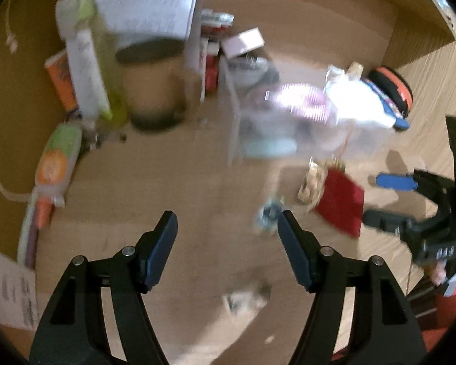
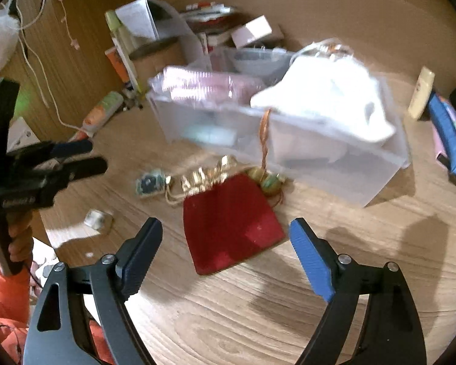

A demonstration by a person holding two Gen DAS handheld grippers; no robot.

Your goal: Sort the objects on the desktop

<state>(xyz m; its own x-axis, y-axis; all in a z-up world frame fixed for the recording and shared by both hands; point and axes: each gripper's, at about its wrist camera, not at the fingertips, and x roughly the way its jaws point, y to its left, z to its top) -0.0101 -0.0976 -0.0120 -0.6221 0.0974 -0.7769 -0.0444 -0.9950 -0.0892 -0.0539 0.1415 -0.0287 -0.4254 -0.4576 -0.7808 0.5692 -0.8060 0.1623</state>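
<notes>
- Your left gripper has its fingers spread wide over bare counter, pinching nothing; a small blurred trinket lies just past its right fingertip.
- Your right gripper is spread too, and the red pouch lies flat on the counter between its fingers, untouched.
- Behind the pouch, the clear bin holds a crumpled white bag on the right and a pink packet on the left.
</notes>
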